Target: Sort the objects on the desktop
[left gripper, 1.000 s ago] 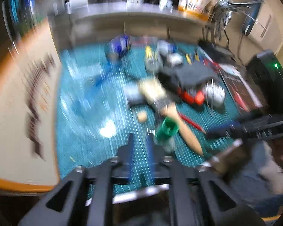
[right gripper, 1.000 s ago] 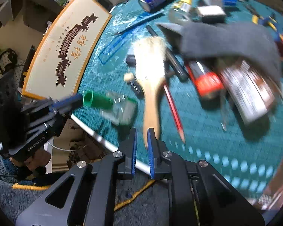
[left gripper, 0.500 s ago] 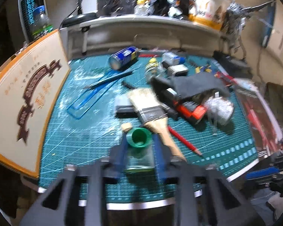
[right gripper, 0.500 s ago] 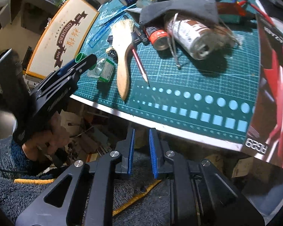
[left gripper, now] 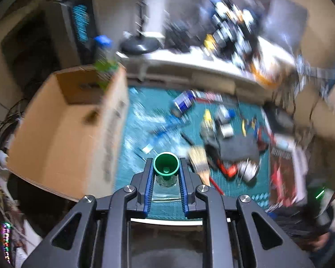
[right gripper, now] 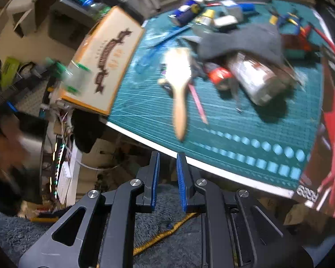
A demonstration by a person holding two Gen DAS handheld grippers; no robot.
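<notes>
Up front, the left hand-held gripper (left gripper: 166, 174) is pinching a small clear glass bottle (left gripper: 166, 179) with a green screw cap, its blue-padded fingers (left gripper: 148, 186) pressed against the bottle's two sides; the cap points away from the camera, showing its round top, and the square, see-through body sits between the pads. The bottle is lifted off the surface (left gripper: 143, 111), above the near edge of the teal cutting mat and beside a tan cardboard box (left gripper: 64, 131) that stands at the mat's left. The right hand-held gripper (right gripper: 168, 178) holds nothing, its blue pads narrowly apart, and it hangs off the near edge of the surface (right gripper: 234, 134), over grey fleecy fabric. From that side the bottle (right gripper: 76, 78) appears as a green-and-clear smear over the box's printed face (right gripper: 109, 55). On the mat lie a wooden-handled paintbrush (right gripper: 178, 84), a red pencil (right gripper: 197, 102) just beside its handle, a dark grey cloth (right gripper: 241, 42) draped over other items, a silver-and-brown can (right gripper: 256, 80) on its side, and a blue spray can (right gripper: 185, 11) near the far edge. Behind the mat runs a pale raised shelf (left gripper: 189, 67) crowded with objects. Both views are heavily motion-blurred, so the box's lettering, the shelf's contents and the small tools at the far right cannot be made out.
</notes>
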